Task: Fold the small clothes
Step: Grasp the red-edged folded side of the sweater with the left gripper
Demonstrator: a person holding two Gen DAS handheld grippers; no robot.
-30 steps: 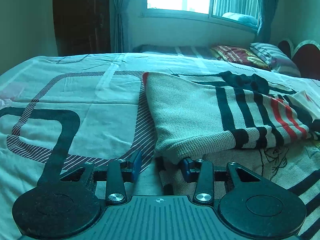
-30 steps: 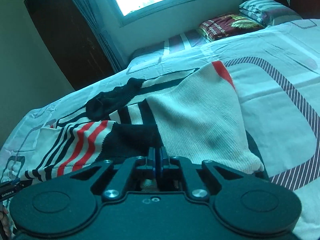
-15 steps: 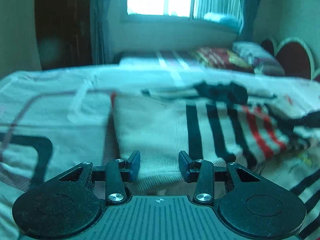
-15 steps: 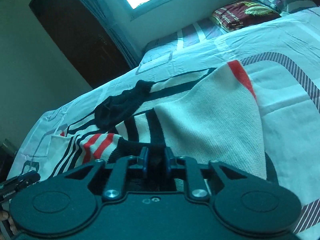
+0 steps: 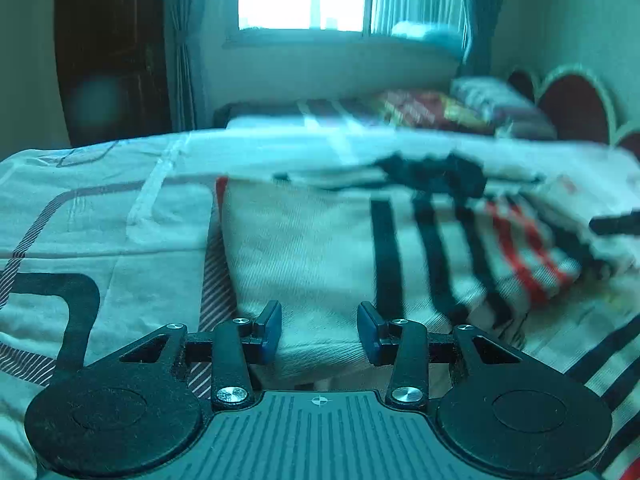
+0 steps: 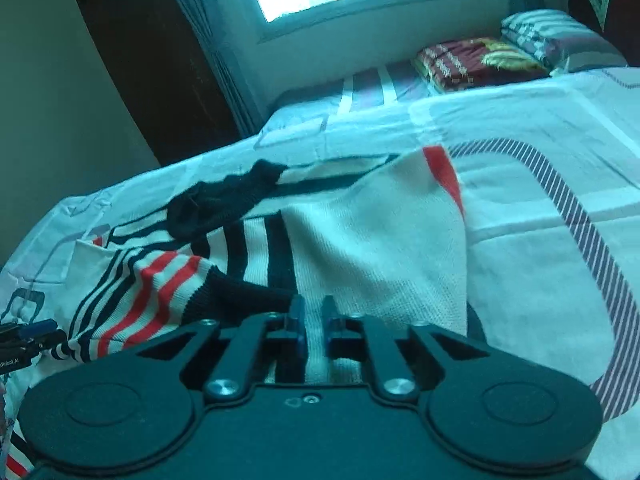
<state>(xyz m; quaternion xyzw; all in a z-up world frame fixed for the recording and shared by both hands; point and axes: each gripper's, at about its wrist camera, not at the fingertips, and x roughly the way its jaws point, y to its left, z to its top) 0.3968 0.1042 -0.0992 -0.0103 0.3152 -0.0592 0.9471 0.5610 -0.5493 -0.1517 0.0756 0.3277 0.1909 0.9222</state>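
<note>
Since a second ago the right gripper (image 6: 313, 322) has parted its blue pads slightly, letting go of the cream knit sweater with black and red stripes (image 6: 372, 240), and a narrow gap now shows cream knit between them. The left gripper (image 5: 319, 332) has swung over the sweater's near hem, its blue pads spread wide and holding nothing. The sweater lies folded over itself (a black cuff crumpled on top) on the white patterned bedsheet (image 5: 100, 216).

The left tool (image 5: 319, 333) is black, with blue fingertips (image 5: 269, 332), two round discs, silver screws, a ribbed housing and a small crosshair mark. The right tool (image 6: 313, 326) matches it: black linkage, blue pads (image 6: 298, 328), silver screws.
</note>
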